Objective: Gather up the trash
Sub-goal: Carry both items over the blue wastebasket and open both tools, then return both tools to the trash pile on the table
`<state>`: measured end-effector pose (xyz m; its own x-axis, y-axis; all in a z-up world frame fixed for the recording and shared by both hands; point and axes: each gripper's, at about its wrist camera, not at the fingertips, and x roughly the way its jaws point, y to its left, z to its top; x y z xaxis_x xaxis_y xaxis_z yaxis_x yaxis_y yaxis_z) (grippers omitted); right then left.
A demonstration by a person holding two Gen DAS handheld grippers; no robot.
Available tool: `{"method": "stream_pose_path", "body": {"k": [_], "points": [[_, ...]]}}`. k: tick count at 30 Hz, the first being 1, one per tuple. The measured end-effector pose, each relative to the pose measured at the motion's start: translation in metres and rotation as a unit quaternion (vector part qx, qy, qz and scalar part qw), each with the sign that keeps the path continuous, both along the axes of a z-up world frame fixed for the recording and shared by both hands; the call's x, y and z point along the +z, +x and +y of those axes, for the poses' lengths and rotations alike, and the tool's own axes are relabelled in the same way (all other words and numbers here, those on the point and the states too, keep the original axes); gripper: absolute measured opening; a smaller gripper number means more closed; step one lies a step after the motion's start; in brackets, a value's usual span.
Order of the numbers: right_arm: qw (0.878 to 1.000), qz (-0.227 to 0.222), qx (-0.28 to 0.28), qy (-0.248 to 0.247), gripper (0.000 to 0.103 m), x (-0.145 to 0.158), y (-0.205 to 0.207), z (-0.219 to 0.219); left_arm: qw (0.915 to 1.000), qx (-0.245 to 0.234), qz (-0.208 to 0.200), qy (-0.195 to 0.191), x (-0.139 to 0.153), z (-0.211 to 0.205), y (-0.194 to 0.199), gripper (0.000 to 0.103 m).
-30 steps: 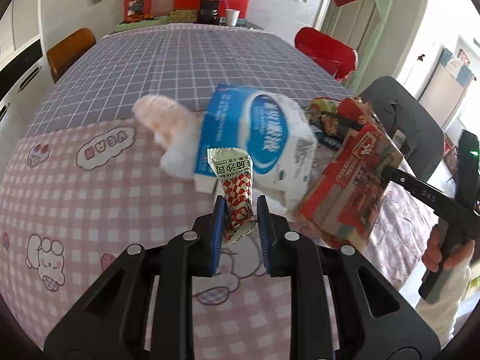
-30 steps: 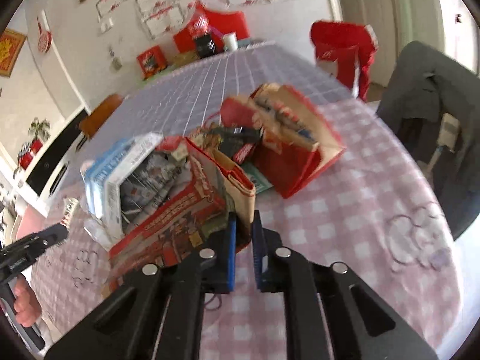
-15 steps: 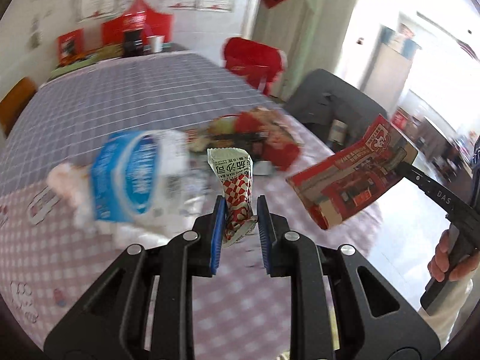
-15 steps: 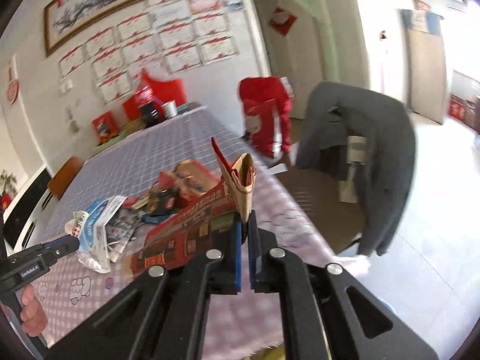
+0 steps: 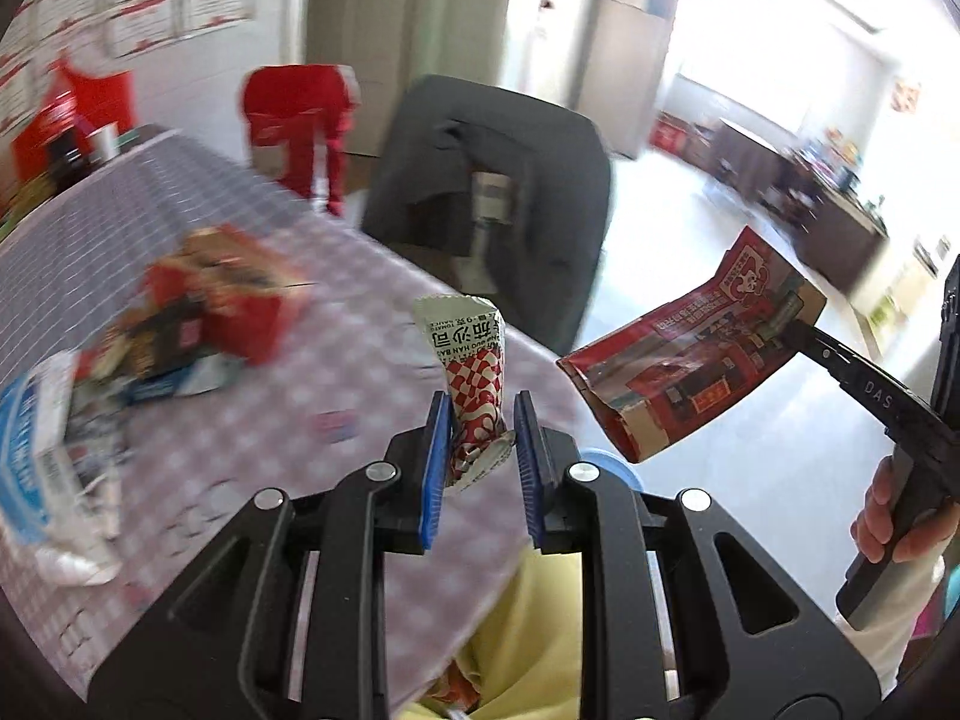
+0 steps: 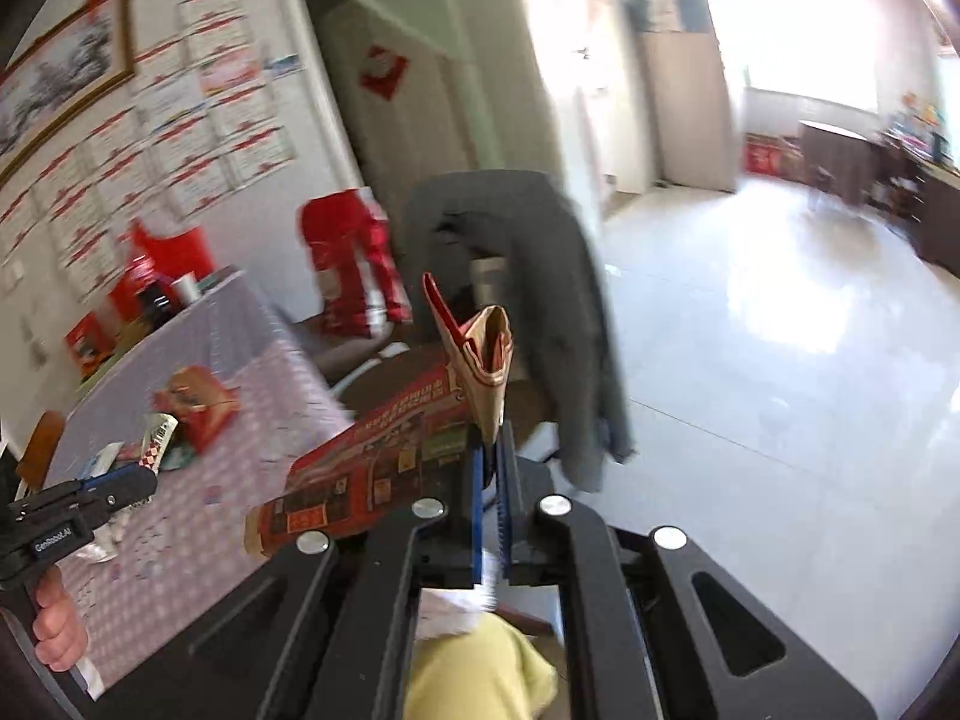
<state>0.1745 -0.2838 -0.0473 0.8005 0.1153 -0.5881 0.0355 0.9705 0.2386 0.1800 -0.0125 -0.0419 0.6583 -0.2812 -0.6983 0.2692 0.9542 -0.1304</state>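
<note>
Our left gripper clamps a crumpled sachet, upright above the table edge. Our right gripper pinches a flattened red box by its end, out over the floor. More trash lies on the table behind.

Left gripper pinches something between near-closed jaws; right gripper, seemingly clamped tight, angles downward.
</note>
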Motion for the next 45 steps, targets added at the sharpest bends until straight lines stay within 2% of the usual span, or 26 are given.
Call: {"method": "stream_pose_path", "body": {"k": [7,10,16,18,19,20,21,24,32,35,36,37,38,41,45], "points": [[0.996,0.031,-0.081,0.012,0.004,-0.028,-0.026,-0.068,0.996,-0.082,0.029,0.022,-0.019,-0.087,0.016,0.022],[0.992,0.047,-0.114,0.019,0.004,-0.041,-0.039,-0.097,0.9905,-0.124,0.047,0.037,-0.035,-0.129,0.022,0.022],[0.982,0.077,-0.169,0.028,0.005,-0.063,-0.063,-0.143,0.9792,-0.174,0.084,0.061,-0.065,-0.189,0.036,0.022],[0.978,0.089,-0.187,0.027,0.005,-0.072,-0.071,-0.155,0.9763,-0.184,0.096,0.062,-0.072,-0.203,0.043,0.025],[0.977,0.092,-0.192,0.026,0.005,-0.074,-0.072,-0.158,0.9745,-0.19,0.103,0.06,-0.076,-0.21,0.046,0.032],[0.975,0.098,-0.199,0.029,0.005,-0.079,-0.075,-0.164,0.9735,-0.193,0.107,0.06,-0.079,-0.213,0.05,0.053],[0.973,0.103,-0.202,0.032,0.005,-0.082,-0.073,-0.167,0.9738,-0.19,0.107,0.064,-0.081,-0.219,0.055,0.061],[0.968,0.124,-0.215,0.036,0.005,-0.095,-0.071,-0.174,0.9773,-0.174,0.094,0.075,-0.083,-0.22,0.065,0.063],[0.967,0.162,-0.195,0.027,0.005,-0.121,-0.03,-0.16,0.9824,-0.129,0.109,0.079,-0.09,-0.191,0.084,0.063],[0.967,0.175,-0.182,0.007,0.012,-0.126,-0.005,-0.15,0.9844,-0.114,0.108,0.079,-0.089,-0.179,0.086,0.063],[0.969,0.179,-0.172,-0.001,0.031,-0.127,0.003,-0.146,0.985,-0.11,0.107,0.079,-0.089,-0.176,0.084,0.063],[0.969,0.186,-0.161,-0.003,0.066,-0.127,0.011,-0.142,0.9855,-0.106,0.107,0.079,-0.088,-0.173,0.084,0.063],[0.968,0.193,-0.159,-0.005,0.076,-0.128,0.018,-0.139,0.9859,-0.102,0.107,0.079,-0.088,-0.169,0.085,0.063],[0.973,0.18,-0.146,-0.003,0.077,-0.125,0.021,-0.131,0.987,-0.094,0.106,0.076,-0.086,-0.162,0.083,0.063],[0.971,0.192,-0.14,-0.013,0.077,-0.128,0.027,-0.121,0.9876,-0.089,0.104,0.076,-0.087,-0.155,0.084,0.063]]}}
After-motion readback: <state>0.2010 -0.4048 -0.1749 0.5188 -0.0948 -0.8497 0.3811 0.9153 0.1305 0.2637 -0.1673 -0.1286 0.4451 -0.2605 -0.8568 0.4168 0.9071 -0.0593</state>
